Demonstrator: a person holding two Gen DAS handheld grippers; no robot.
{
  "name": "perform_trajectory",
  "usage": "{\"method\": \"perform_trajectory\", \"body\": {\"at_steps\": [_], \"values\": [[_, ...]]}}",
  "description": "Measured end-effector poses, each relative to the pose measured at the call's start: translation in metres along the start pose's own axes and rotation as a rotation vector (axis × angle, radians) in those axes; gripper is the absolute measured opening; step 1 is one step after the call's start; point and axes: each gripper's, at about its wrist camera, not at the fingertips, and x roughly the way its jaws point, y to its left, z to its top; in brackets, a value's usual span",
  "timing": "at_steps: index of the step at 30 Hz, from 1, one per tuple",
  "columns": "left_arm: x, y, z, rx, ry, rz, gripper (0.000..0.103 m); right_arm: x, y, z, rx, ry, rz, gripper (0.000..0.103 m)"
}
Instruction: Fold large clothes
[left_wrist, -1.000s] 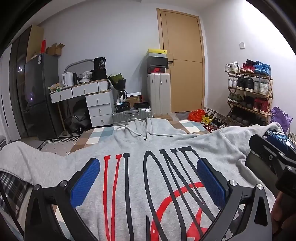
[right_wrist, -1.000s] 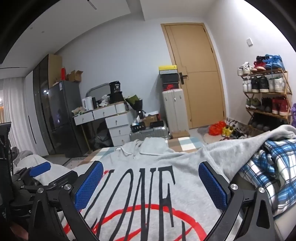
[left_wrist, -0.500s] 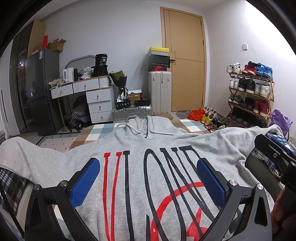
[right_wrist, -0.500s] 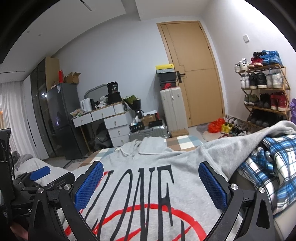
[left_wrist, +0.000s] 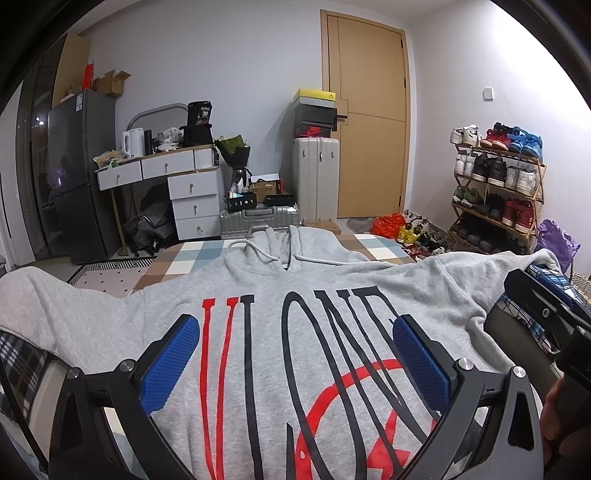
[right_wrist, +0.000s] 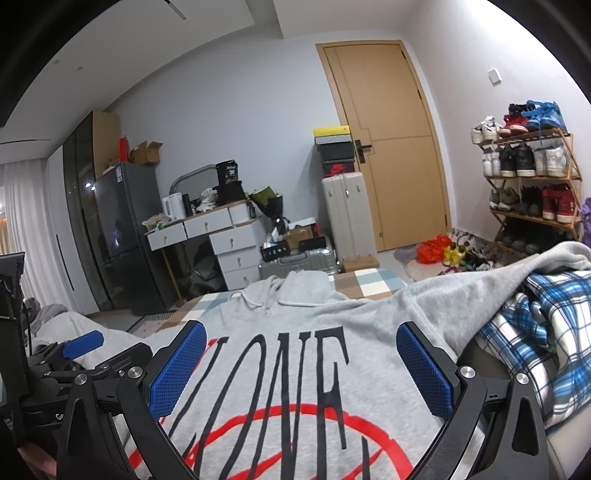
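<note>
A: Start with the left wrist view. What are we dealing with?

B: A grey hoodie (left_wrist: 303, 332), spread face up on a bed with a checked cover (left_wrist: 192, 258), its hood towards the far end near the silver suitcase (left_wrist: 258, 219). The left gripper (left_wrist: 295, 362) hovers over the chest print, jaws wide with nothing between them. One sleeve (left_wrist: 48, 306) runs off to the left, the other goes right, over a plaid blanket (left_wrist: 532, 321).

A: How will it handle?

B: I'd judge it soft, thick fleece: limp, fairly heavy for clothing, not slippery and not fragile. It will sag and drag if lifted by one point. A cuff or the shoulder seam looks best for bringing a sleeve in, and the hem corners for the body fold. The drawstrings (left_wrist: 258, 254) lie loose and could snag.

A: And the right wrist view?

B: The right gripper (right_wrist: 301, 365) sits over the same print, jaws equally wide and empty. This view shows the blue plaid blanket (right_wrist: 546, 332) bunched beside and under the right sleeve (right_wrist: 498, 280), which the left view barely catches. It also takes in the other gripper low at left, though only its blue fingertip (right_wrist: 83, 339) and dark frame.

A: What does the left view show alone?

B: The full left sleeve, and the "V" of the lettering.
</note>
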Motion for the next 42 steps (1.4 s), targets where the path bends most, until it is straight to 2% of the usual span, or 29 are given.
{"method": "perform_trajectory", "body": {"at_steps": [17, 24, 29, 31, 33, 36, 42], "values": [[0.001, 0.002, 0.002, 0.003, 0.008, -0.006, 0.102, -0.001, -0.001, 0.001, -0.004, -0.006, -0.013, 0.103], [0.001, -0.001, 0.001, 0.004, 0.004, -0.004, 0.102, -0.005, 0.002, 0.001, -0.011, -0.041, -0.023, 0.103], [0.0, -0.001, 0.0, 0.005, 0.002, -0.002, 0.102, -0.009, 0.008, 0.0, -0.028, -0.099, -0.094, 0.103], [0.0, -0.002, 0.0, 0.006, 0.001, -0.003, 0.102, -0.013, 0.011, -0.002, -0.028, -0.135, -0.152, 0.103], [0.0, -0.002, 0.0, 0.007, 0.0, -0.003, 0.102, -0.014, 0.014, -0.002, -0.045, -0.142, -0.132, 0.103], [0.0, -0.002, -0.001, 0.012, -0.002, -0.002, 0.102, -0.016, 0.018, 0.0, -0.068, -0.159, -0.147, 0.103], [0.0, -0.003, -0.002, 0.019, 0.0, -0.001, 0.102, -0.017, -0.004, 0.014, 0.029, -0.118, -0.124, 0.103]]}}
